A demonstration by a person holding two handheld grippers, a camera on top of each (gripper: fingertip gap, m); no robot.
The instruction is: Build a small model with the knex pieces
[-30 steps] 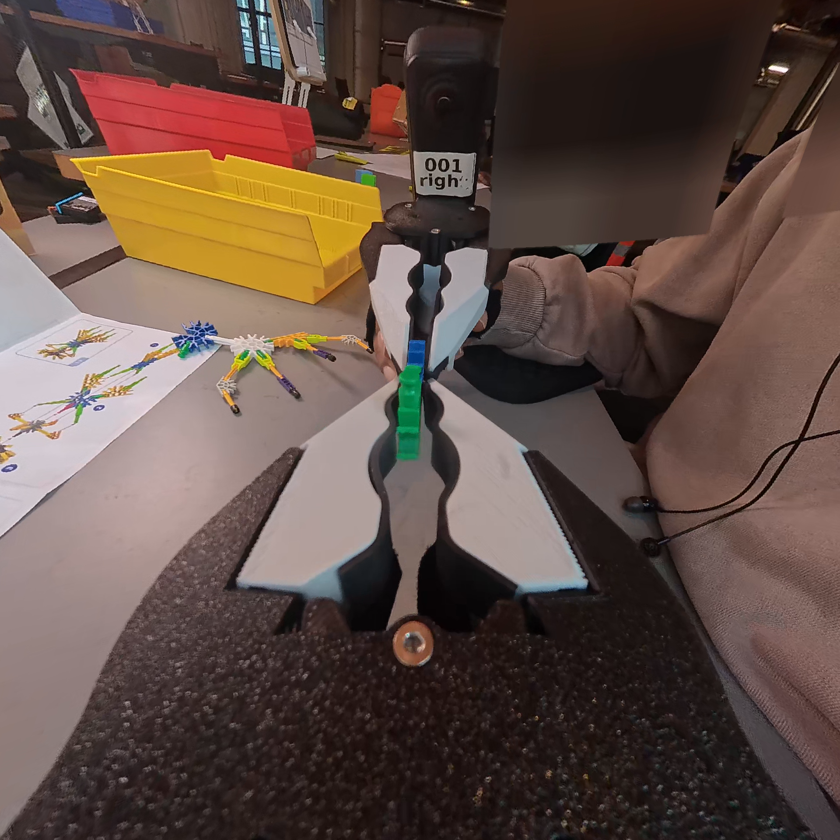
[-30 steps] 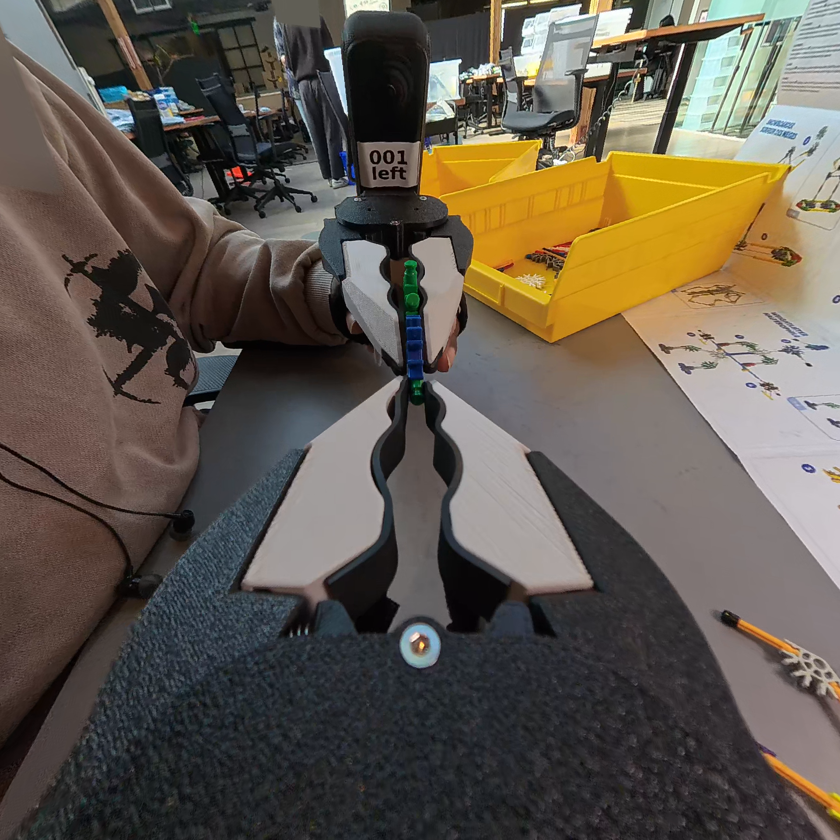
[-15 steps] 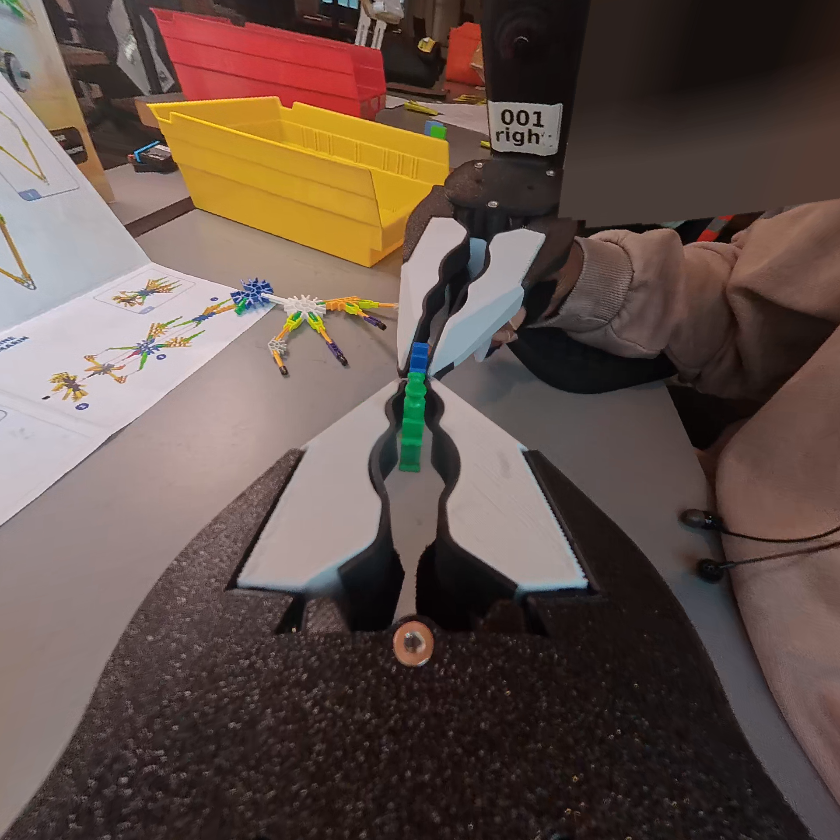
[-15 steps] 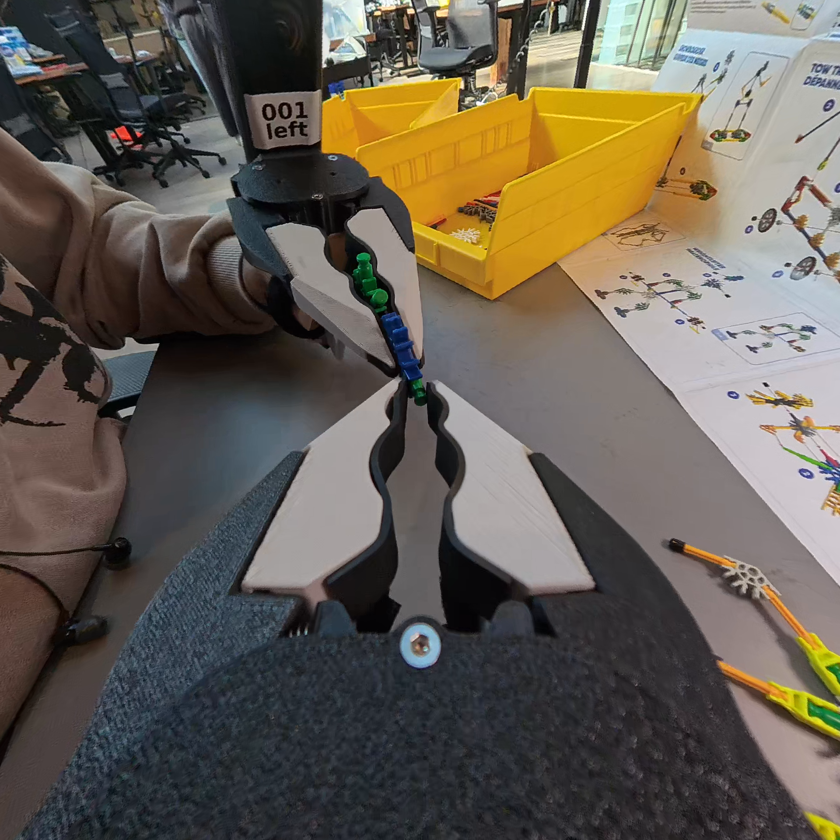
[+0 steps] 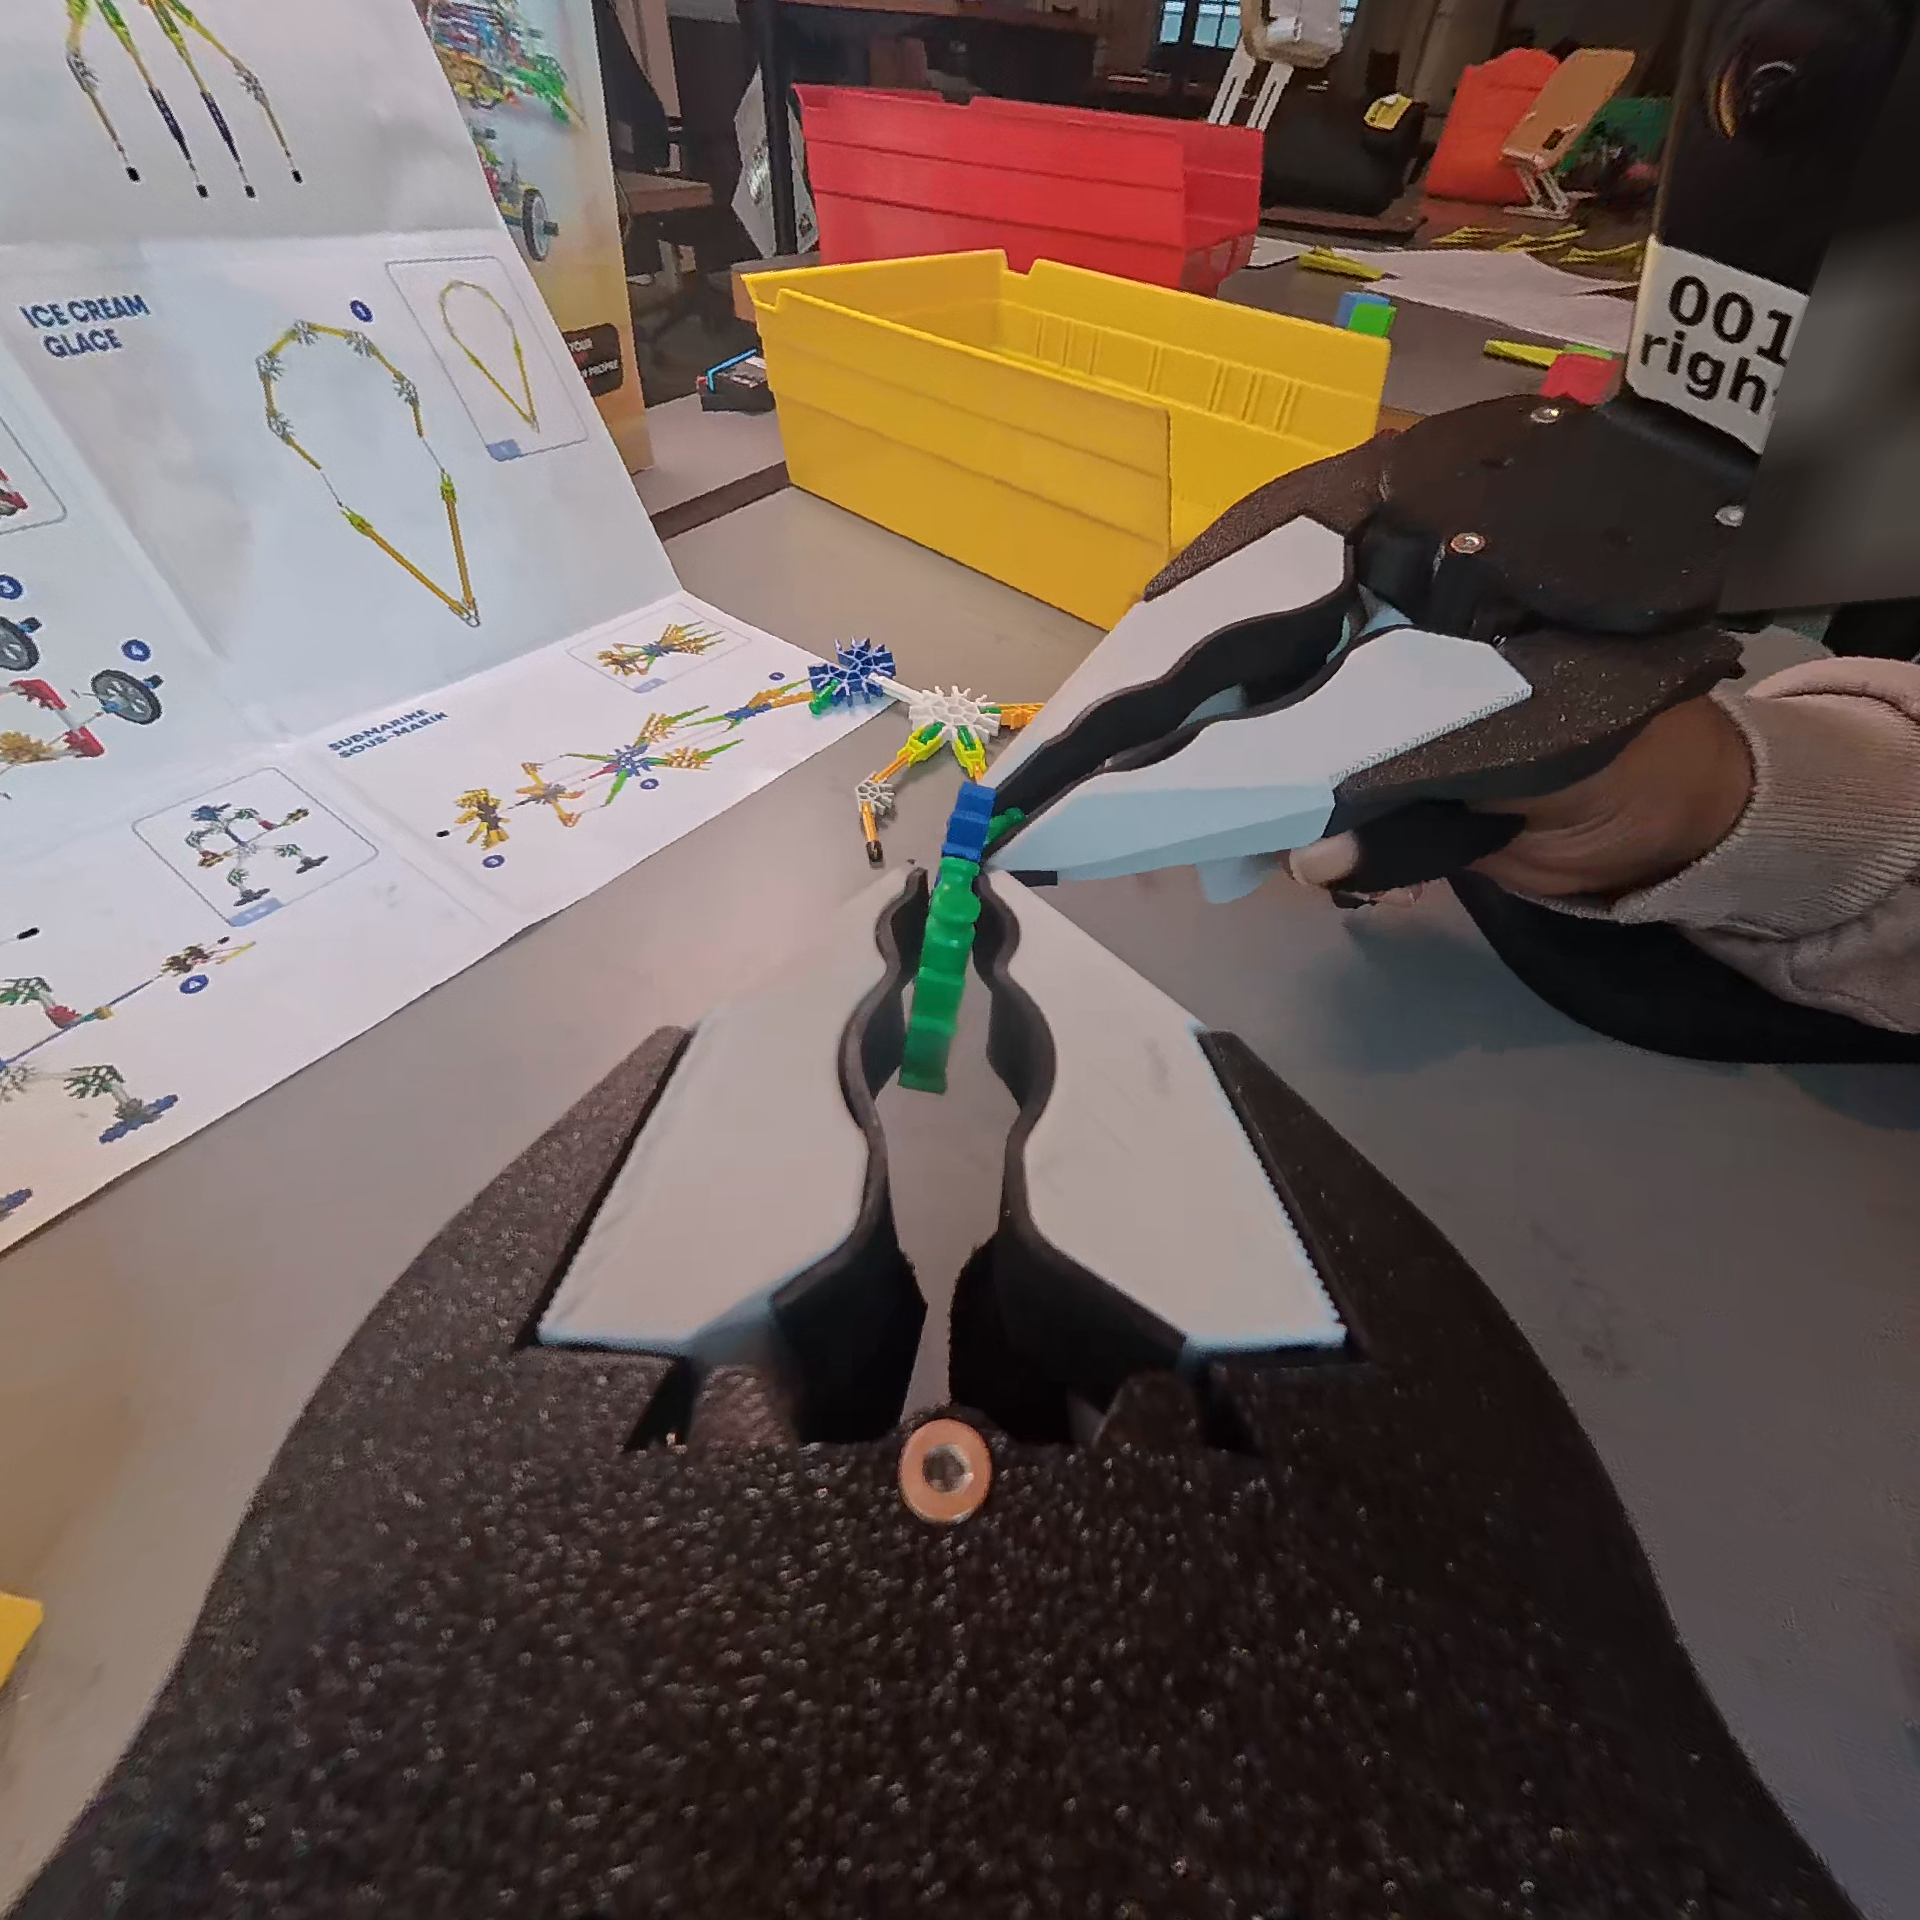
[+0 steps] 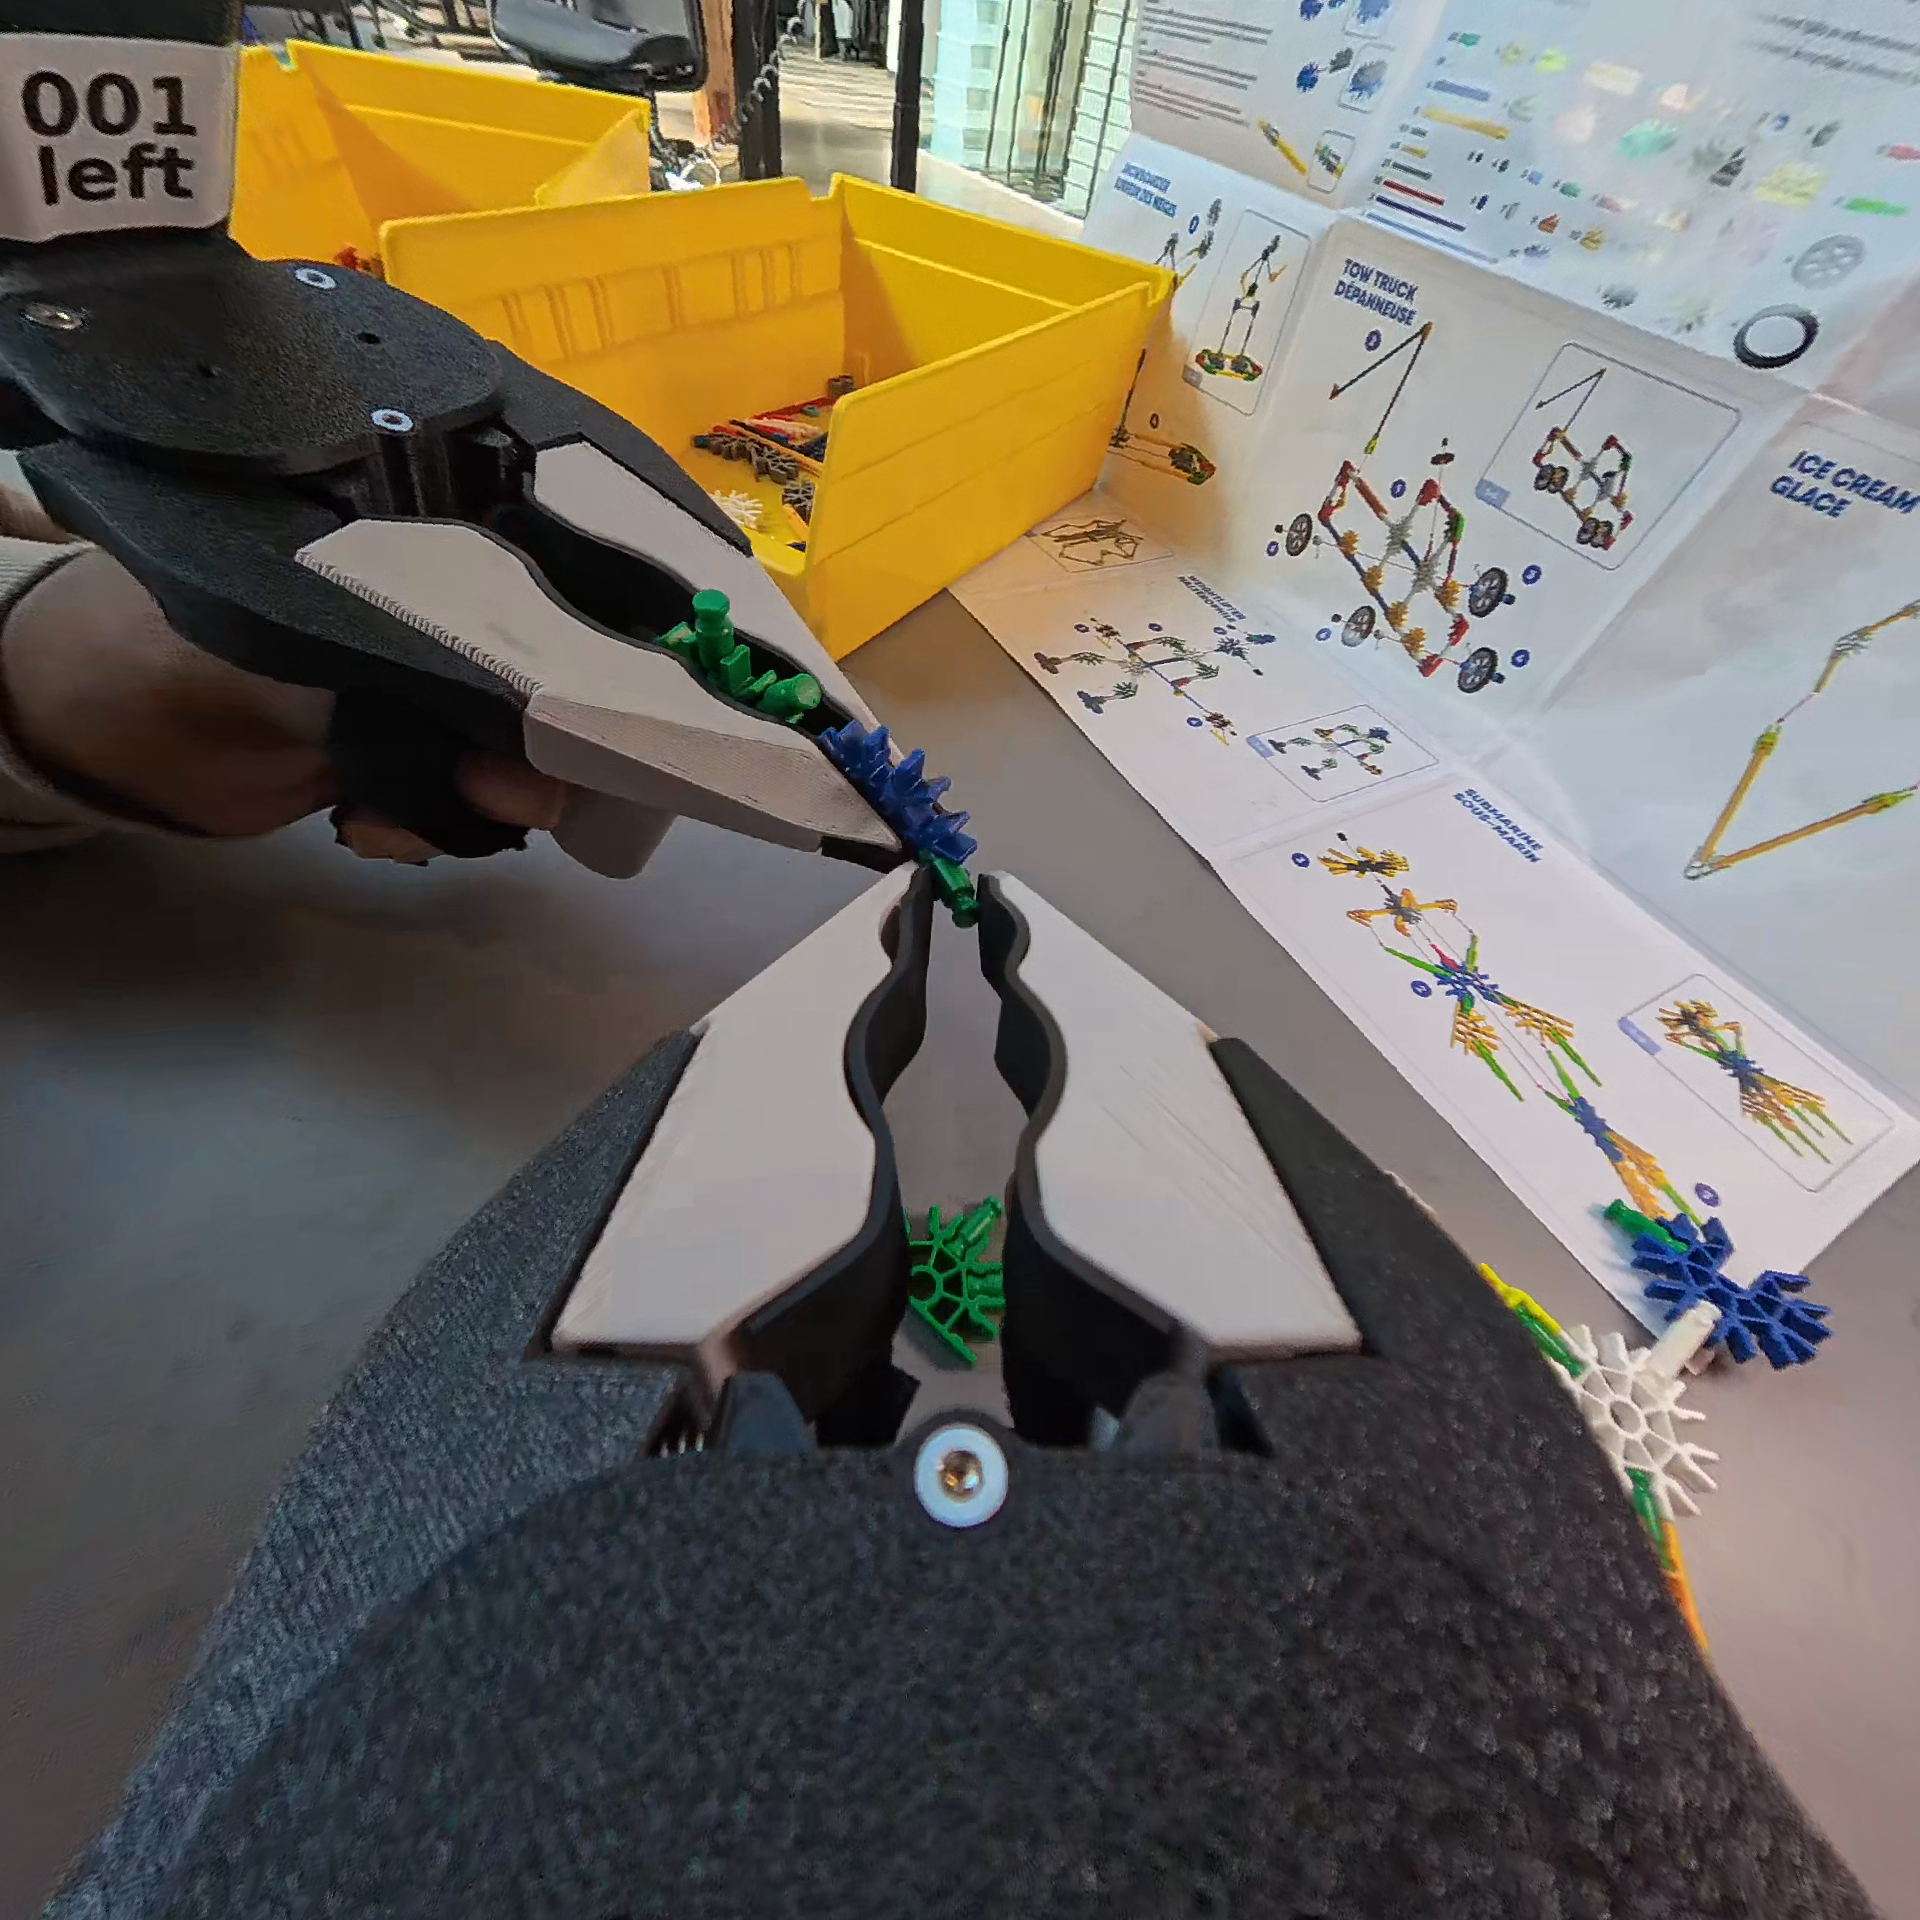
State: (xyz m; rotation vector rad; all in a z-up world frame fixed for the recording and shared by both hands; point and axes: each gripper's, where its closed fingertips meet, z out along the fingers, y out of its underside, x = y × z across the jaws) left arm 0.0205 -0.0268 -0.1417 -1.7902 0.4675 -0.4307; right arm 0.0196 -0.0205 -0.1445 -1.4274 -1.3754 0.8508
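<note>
Green-and-blue connector stack (image 5: 940,966) clenched in left gripper (image 5: 948,891); right gripper (image 6: 951,888) pinches green rod tip (image 6: 954,891). Angled grippers risk snapping joint apart.

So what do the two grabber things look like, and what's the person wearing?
Each gripper, left and right, has two pale grey wedge-shaped fingers with wavy black inner pads, on a rough black speckled body. A white sticker sits on each black handle. The person wears a beige sweatshirt sleeve with ribbed cuffs.
</note>
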